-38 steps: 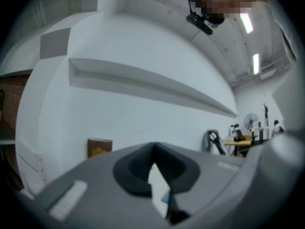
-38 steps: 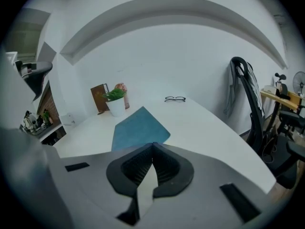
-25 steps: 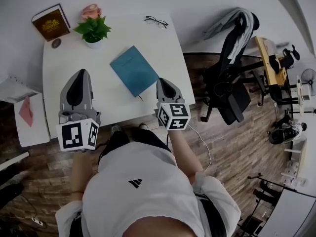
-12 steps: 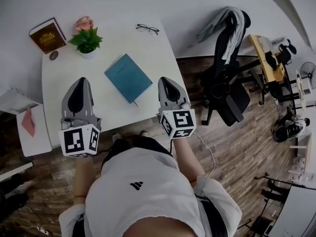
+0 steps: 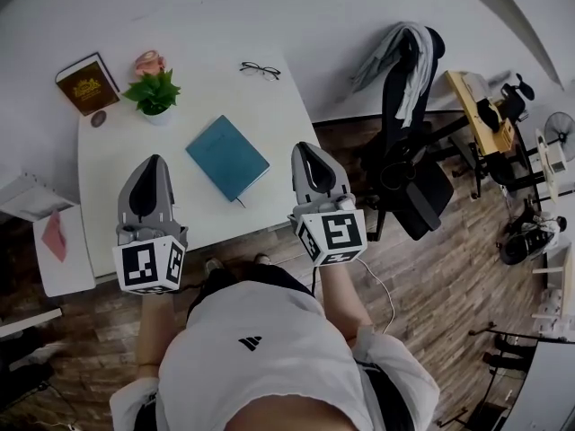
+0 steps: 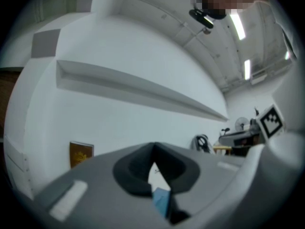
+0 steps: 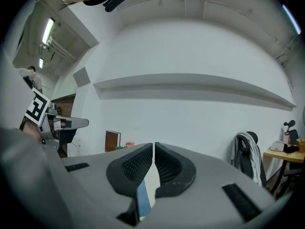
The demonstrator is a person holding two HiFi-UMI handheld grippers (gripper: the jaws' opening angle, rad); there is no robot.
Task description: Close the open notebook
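Head view: teal notebook (image 5: 227, 157) already shut, flat mid worktop (image 5: 108, 196), nr front edge. Prob. light, thin, stiff cover; grip at page edge. L gripper (image 5: 154, 160) & R gripper (image 5: 306, 148) fingers clenched, empty.

The head view looks steeply down onto the white rectangular table (image 5: 117, 151). Both gripper views look level, low over it, toward the white wall (image 7: 190, 113); all three share the brown gold-printed book (image 5: 87, 83) and teal notebook (image 5: 226, 157).

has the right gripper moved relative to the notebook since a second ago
Yes: the right gripper has drawn away from the teal notebook, toward the table's near edge.
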